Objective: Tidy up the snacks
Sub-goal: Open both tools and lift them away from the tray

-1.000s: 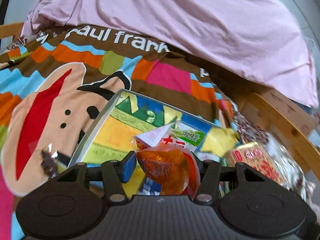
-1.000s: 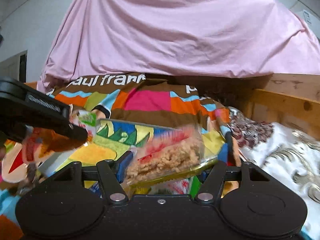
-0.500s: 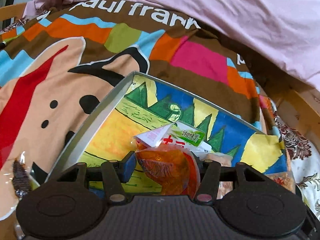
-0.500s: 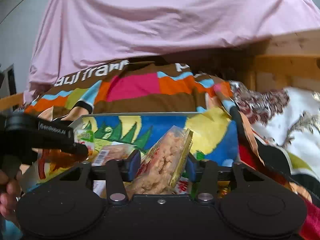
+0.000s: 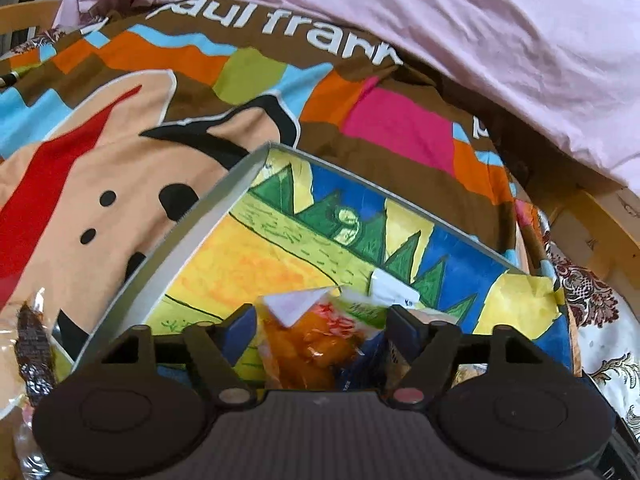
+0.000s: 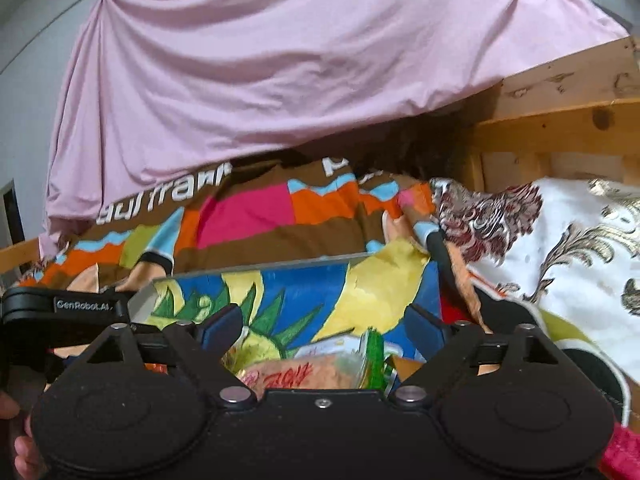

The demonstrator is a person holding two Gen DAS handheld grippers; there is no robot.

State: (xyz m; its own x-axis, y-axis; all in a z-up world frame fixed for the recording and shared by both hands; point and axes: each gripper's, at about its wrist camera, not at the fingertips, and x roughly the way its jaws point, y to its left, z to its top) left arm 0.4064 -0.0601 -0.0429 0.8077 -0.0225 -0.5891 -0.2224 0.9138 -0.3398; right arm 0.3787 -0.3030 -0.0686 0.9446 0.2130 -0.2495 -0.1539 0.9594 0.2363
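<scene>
**Both grippers letting go over the painted tray**

Left gripper [image 5: 320,322]: jaws opening, blue pads standing clear on either side of an orange snack packet [image 5: 308,344]. The packet lies between the fingers, low in the left wrist view, resting in the tray [image 5: 192,248]; neither pad presses on it. Released, as far as the frame shows.

Right gripper [image 6: 322,326]: jaws opening, spread wide. A clear bag of pale crumbly snack [image 6: 308,374] with red lettering lies below and between the fingers, partly hidden by the gripper body. Pads are apart from it. A green-edged packet [image 6: 374,354] sits just beside it on the right; blurred, so its contents cannot be read.

Around: the tray has grey walls and a floor painted with yellow field, green peaks and blue sky. A white label [image 5: 394,290] lies just beyond the orange packet. The tray sits on a colourful blanket [image 5: 132,168] with brown, orange and pink blocks, a cartoon face and white lettering. Behind it hangs a pink sheet [image 6: 280,80]. To the right, a white cloth with dark red and gold floral pattern [image 6: 560,248], and a wooden bed frame [image 6: 560,120] beyond. Outside the tray's left wall, a dark wrapped snack [image 5: 34,348] lies on the blanket.

In the right wrist view the left gripper's black arm crosses the left edge, with a hand [image 6: 18,432] partly visible below it.
</scene>
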